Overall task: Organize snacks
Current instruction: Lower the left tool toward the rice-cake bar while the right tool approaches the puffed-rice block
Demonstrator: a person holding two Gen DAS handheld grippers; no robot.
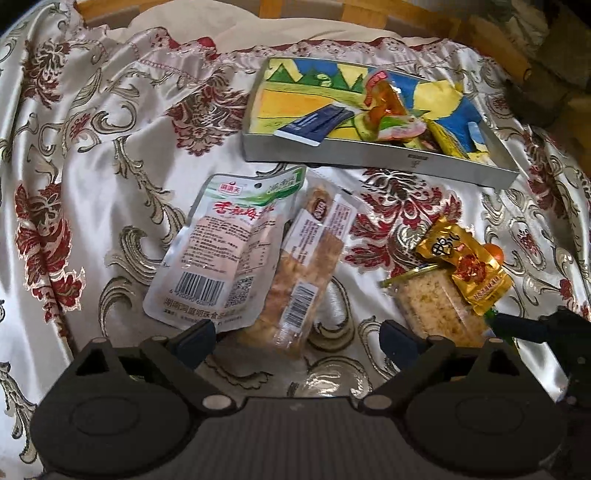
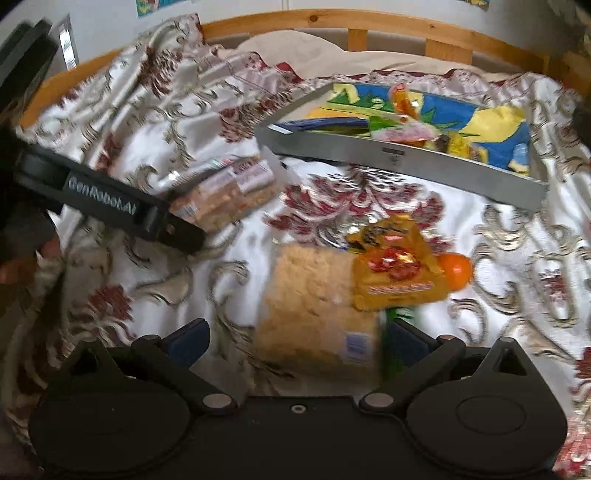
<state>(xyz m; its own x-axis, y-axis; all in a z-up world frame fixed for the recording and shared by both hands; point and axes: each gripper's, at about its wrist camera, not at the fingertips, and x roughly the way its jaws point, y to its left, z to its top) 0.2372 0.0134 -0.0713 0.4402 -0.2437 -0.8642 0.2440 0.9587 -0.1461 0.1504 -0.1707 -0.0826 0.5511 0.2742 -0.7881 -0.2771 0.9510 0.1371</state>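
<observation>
A metal tray (image 1: 369, 157) with a colourful drawing inside holds several snack packets at the back right; it also shows in the right wrist view (image 2: 406, 157). On the cloth lie a white pouch (image 1: 229, 254), a clear pack of crispy bars (image 1: 299, 280), a clear pack of crumbly cake (image 1: 439, 306) and a gold packet (image 1: 469, 266). My left gripper (image 1: 297, 338) is open, its fingers either side of the near end of the bar pack. My right gripper (image 2: 299, 338) is open around the near end of the cake pack (image 2: 317, 306), with the gold packet (image 2: 395, 273) on top.
A patterned satin cloth (image 1: 92, 184) covers the bed. A wooden bed rail (image 2: 369, 26) runs along the back. A small orange fruit (image 2: 458, 269) lies beside the gold packet. The left gripper's body (image 2: 110, 206) crosses the left of the right wrist view.
</observation>
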